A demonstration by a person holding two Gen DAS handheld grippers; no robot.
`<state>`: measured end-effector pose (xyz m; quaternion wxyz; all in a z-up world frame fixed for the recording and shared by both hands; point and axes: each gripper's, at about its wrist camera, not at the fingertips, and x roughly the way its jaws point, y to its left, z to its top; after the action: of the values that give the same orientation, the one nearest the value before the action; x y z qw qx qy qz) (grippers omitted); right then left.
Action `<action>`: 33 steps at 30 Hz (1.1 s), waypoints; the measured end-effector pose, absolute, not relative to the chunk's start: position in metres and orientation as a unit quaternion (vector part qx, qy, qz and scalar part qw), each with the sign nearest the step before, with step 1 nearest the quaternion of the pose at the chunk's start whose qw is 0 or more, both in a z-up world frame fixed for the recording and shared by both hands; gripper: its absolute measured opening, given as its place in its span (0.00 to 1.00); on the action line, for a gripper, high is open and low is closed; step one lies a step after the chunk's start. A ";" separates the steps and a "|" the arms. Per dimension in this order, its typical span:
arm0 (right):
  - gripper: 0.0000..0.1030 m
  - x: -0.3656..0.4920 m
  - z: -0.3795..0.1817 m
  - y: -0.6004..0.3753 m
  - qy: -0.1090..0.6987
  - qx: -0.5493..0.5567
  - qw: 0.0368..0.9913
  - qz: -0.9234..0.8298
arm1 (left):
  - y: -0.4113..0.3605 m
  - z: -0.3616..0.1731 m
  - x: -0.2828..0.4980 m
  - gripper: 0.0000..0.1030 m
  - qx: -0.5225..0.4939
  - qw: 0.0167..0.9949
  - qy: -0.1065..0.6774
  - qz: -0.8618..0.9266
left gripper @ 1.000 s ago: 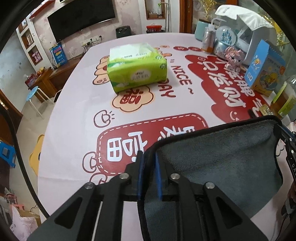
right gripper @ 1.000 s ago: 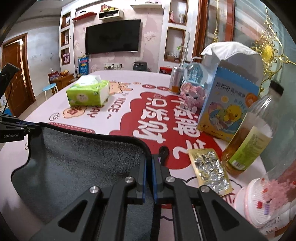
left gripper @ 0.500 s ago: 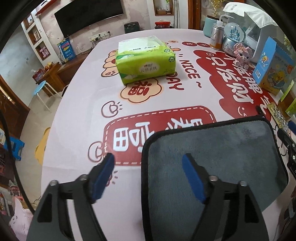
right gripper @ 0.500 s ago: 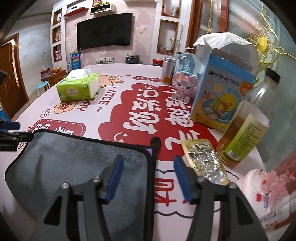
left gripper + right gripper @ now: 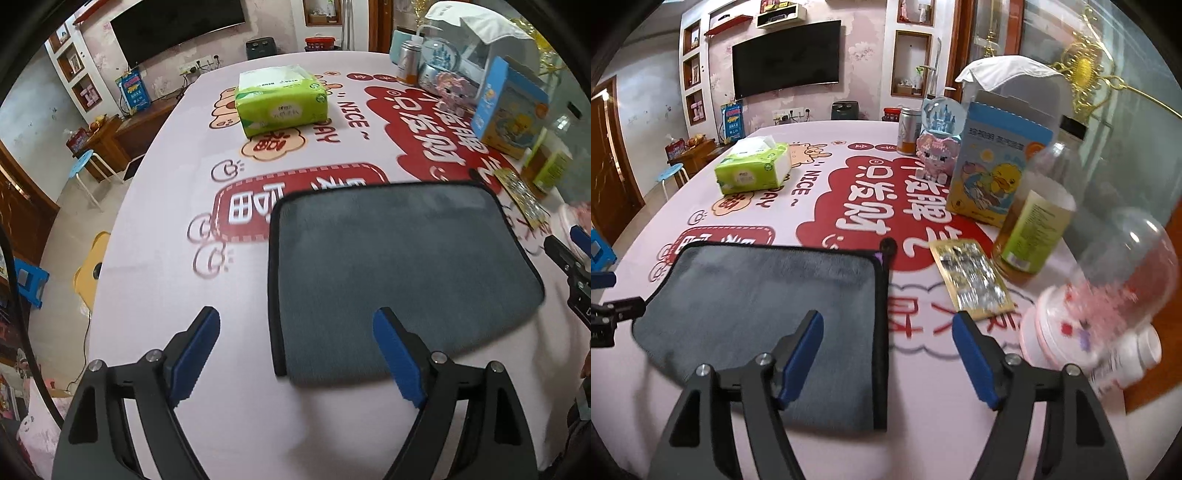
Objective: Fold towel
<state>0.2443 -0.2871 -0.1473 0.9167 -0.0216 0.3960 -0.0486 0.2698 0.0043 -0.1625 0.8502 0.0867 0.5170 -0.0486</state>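
Observation:
A grey towel [image 5: 399, 266] with black trim lies flat and folded on the pink printed tablecloth [image 5: 155, 288]. It also shows in the right wrist view [image 5: 764, 306]. My left gripper [image 5: 295, 354] is open and empty, hovering above the towel's near left corner. My right gripper [image 5: 888, 358] is open and empty, above the towel's near right edge. The right gripper's tip shows at the right edge of the left wrist view [image 5: 569, 258].
A green tissue pack [image 5: 280, 99] sits at the table's middle back. Along the right side stand a blue duck box [image 5: 993, 177], a bottle of amber liquid [image 5: 1034, 225], a foil blister pack [image 5: 971, 280], a pink globe jar [image 5: 1108, 299] and a can [image 5: 908, 131].
Both grippers were shut on the towel's corners a second ago. They opened, let the towel go flat on the table, and have drawn back toward me.

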 end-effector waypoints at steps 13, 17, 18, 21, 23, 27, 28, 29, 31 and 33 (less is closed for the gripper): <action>0.81 0.149 -0.118 -0.286 0.409 0.002 0.912 -0.021 | 0.009 -0.110 0.170 0.82 0.061 0.871 0.486 -0.048; 0.87 0.120 -0.104 -0.285 0.411 0.011 0.911 -0.006 | 0.008 -0.093 0.142 0.82 0.059 0.874 0.480 -0.049; 0.88 0.113 -0.100 -0.284 0.413 0.013 0.911 -0.003 | 0.008 -0.087 0.133 0.82 0.058 0.876 0.477 -0.049; 0.91 0.091 -0.089 -0.282 0.421 0.012 0.907 0.002 | 0.006 -0.072 0.112 0.83 0.054 0.879 0.471 -0.050; 0.93 0.075 -0.080 -0.280 0.424 0.015 0.905 0.006 | 0.006 -0.063 0.100 0.83 0.049 0.880 0.469 -0.049; 0.96 0.049 -0.064 -0.279 0.427 0.025 0.904 0.004 | 0.007 -0.042 0.075 0.83 0.032 0.886 0.459 -0.054; 0.96 0.042 -0.059 -0.278 0.427 0.027 0.904 0.003 | 0.008 -0.037 0.070 0.83 0.029 0.888 0.456 -0.054; 0.97 0.037 -0.056 -0.278 0.428 0.030 0.903 0.004 | 0.008 -0.032 0.065 0.83 0.025 0.889 0.455 -0.055; 0.97 0.026 -0.048 -0.277 0.430 0.035 0.902 0.004 | 0.008 -0.024 0.055 0.83 0.021 0.890 0.452 -0.053; 0.97 0.015 -0.039 -0.277 0.433 0.041 0.901 0.005 | 0.008 -0.018 0.044 0.84 0.021 0.892 0.449 -0.052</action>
<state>0.0152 -0.2772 -0.0390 0.9007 0.0410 0.4326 0.0048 0.0445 0.0079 -0.0180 0.8918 0.0206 0.4489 -0.0524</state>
